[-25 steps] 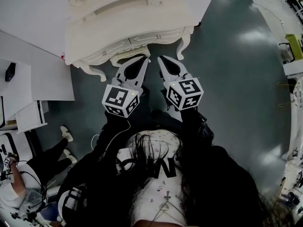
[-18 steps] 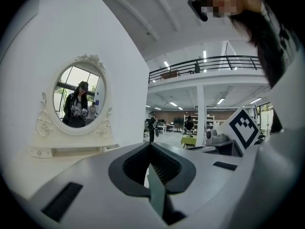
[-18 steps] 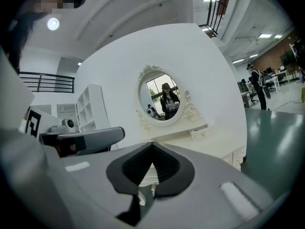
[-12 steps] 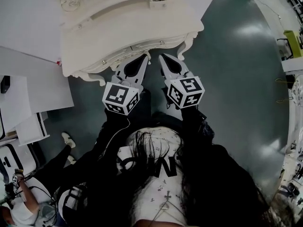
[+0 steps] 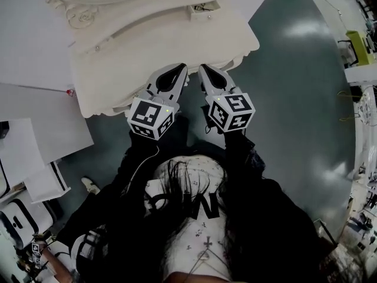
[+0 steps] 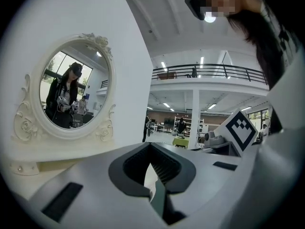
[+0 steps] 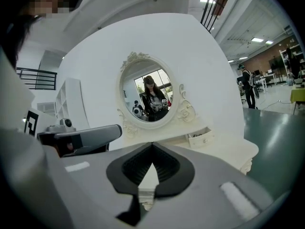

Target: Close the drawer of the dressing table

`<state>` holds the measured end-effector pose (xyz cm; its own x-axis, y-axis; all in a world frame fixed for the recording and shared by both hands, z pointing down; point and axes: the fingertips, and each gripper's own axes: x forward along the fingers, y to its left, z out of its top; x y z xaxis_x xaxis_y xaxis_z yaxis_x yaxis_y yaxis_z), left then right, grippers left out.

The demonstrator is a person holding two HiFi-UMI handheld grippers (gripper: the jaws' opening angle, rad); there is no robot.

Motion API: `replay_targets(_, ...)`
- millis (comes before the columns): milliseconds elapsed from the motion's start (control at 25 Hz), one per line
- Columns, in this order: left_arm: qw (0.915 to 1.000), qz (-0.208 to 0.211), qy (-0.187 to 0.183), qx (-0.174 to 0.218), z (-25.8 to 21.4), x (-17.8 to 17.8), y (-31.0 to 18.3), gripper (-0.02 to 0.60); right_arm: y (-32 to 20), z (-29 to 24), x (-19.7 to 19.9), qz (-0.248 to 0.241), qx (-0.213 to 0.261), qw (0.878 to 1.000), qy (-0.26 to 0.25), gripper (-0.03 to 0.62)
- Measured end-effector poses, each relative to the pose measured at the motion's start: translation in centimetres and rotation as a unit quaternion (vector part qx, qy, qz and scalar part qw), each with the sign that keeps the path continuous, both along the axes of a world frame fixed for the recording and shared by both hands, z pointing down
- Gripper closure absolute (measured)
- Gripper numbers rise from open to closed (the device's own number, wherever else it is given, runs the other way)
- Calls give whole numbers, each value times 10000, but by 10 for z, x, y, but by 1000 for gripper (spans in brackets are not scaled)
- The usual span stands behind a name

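Squarely at twelve o'clock: front edge of dressing table (image 5: 165,46), just beyond both sets of tips. Left gripper (image 5: 180,68) and right gripper (image 5: 204,69) side by side, equally near, jaws of each pressed together on nothing. Front drawer probably tucked under tabletop overhang, long axis nine to three; contact impossible to confirm. Small top drawer (image 5: 202,8) ajar, farther off at one o'clock.

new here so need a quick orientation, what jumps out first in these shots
The white carved dressing table fills the head view's top, with the left gripper and right gripper, both shut and empty, at its front edge. In the right gripper view its ornate-framed oval mirror reflects the person.
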<state>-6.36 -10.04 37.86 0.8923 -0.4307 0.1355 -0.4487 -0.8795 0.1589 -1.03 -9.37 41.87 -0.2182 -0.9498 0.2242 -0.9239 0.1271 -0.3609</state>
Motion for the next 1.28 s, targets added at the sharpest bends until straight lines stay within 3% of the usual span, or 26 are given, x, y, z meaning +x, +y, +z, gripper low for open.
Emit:
replay_targets(360,9999,110,39,30,-3,-27,-56,581,-56,-2,-26,109,9,9999,50,585)
replay_targets(680,9998,190,58,13,1,-32,-76,581,-77,1,-29,183,-29,9997,135,586)
replay_targets(960,9999,132,-5,-16,6,-19,-88,581,-94,10,-11,143,-95,9998,86,585)
replay_targets(1280,9988,-447,-175,-54,13,6,-138,581,-138,20,32,-194,-192,9996,62,586)
